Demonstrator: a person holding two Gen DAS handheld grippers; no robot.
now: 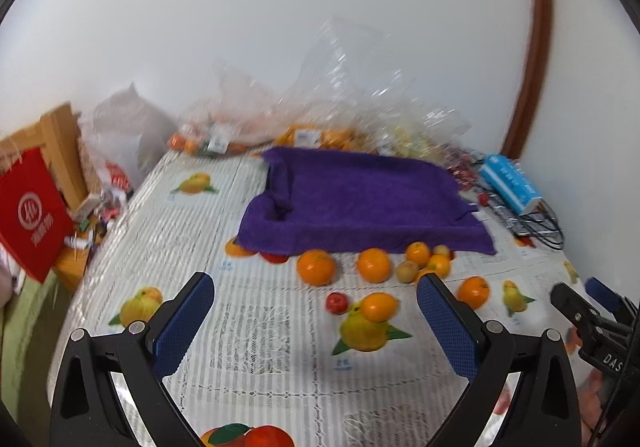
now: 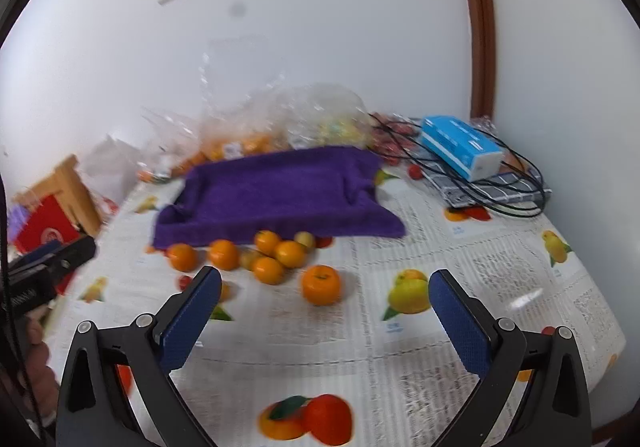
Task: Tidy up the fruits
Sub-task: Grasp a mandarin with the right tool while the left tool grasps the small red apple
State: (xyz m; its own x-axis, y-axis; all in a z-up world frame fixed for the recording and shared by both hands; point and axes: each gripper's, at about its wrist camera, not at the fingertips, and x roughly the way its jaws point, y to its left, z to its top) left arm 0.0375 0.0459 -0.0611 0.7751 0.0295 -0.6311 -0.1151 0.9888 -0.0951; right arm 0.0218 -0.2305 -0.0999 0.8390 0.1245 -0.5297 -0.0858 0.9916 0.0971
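Note:
Several loose oranges lie on the fruit-printed tablecloth in front of a purple towel-covered tray (image 1: 360, 199) (image 2: 272, 191). In the left wrist view the nearest are an orange (image 1: 316, 267), another orange (image 1: 379, 306) and a small red fruit (image 1: 337, 302). My left gripper (image 1: 315, 281) is open just short of them, holding nothing. In the right wrist view one orange (image 2: 320, 285) sits apart from the cluster (image 2: 268, 270), just ahead of my open, empty right gripper (image 2: 325, 275). Each gripper shows at the edge of the other's view: right gripper (image 1: 592, 307), left gripper (image 2: 48, 263).
Clear plastic bags of fruit (image 1: 320, 127) (image 2: 280, 127) pile against the back wall. A blue box (image 2: 460, 147) with black cables (image 2: 500, 199) lies on a folded cloth at the back right. A red bag (image 1: 32, 215) and wooden frame stand off the table's left edge.

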